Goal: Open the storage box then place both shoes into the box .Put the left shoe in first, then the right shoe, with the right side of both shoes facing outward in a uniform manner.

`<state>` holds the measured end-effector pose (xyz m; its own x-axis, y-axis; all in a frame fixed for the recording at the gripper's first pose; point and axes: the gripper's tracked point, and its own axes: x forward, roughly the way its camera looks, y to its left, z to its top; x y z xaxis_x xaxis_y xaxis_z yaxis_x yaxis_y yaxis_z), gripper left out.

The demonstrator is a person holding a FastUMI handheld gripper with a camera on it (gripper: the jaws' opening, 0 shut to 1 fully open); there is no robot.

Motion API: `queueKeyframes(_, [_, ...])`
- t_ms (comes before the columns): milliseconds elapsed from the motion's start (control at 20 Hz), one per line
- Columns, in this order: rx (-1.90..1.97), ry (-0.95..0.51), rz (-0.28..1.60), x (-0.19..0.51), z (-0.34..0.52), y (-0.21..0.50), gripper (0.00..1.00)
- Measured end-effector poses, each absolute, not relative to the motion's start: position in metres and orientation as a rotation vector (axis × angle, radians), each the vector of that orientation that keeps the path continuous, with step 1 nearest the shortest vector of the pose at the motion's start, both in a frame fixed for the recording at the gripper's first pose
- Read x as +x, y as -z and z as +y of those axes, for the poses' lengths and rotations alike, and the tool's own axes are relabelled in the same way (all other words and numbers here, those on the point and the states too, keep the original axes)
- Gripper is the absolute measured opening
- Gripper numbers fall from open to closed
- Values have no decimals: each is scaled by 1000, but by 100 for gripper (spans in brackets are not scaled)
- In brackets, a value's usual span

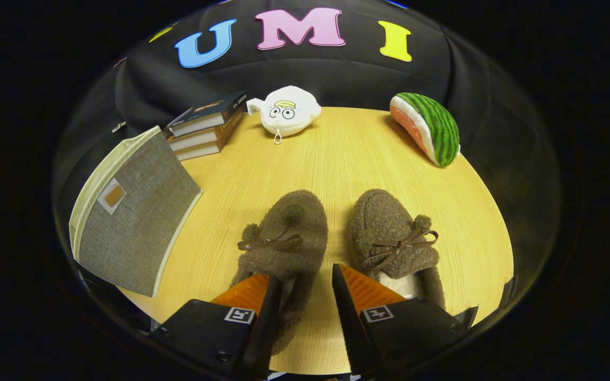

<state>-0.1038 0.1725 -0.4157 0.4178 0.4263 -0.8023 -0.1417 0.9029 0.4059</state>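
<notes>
**Two fuzzy shoes on a wood-grain worktop, box lying closed**

Two brown shoes sit side by side on a pale, wood-grain worktop backed by a black cloth wall. Furthest left lies the grey fabric storage box, flat and tilted, its cream edging showing and its lid closed. Behind it, against the cloth, rests a stack of books. Further along the back sit a white plush toy and then a watermelon-slice plush near the worktop's far rim. Nearer, the left shoe lies toe away, its heel end running down between the fingers. The claw stands apart, clamped on nothing: one finger overlaps the left shoe, the other the inner edge of the right shoe. The right shoe lies just beside its mate, bow up, with its pale lining visible.
</notes>
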Motion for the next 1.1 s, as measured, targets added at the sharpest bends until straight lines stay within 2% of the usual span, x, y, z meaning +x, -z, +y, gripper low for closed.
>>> queueKeyframes(50, [278, -352, 1083, -102, 173, 420, 55])
queueKeyframes(150, [257, -328, 1076, -97, 175, 424, 41])
queueKeyframes(300, [227, -264, 1104, -95, 168, 430, 12])
queueKeyframes(400, [294, -241, 1127, -93, 168, 424, 6])
queueKeyframes(700, [402, -188, 1134, -85, 151, 372, 5])
queueKeyframes(1100, [502, -217, 1134, -69, 178, 238, 5])
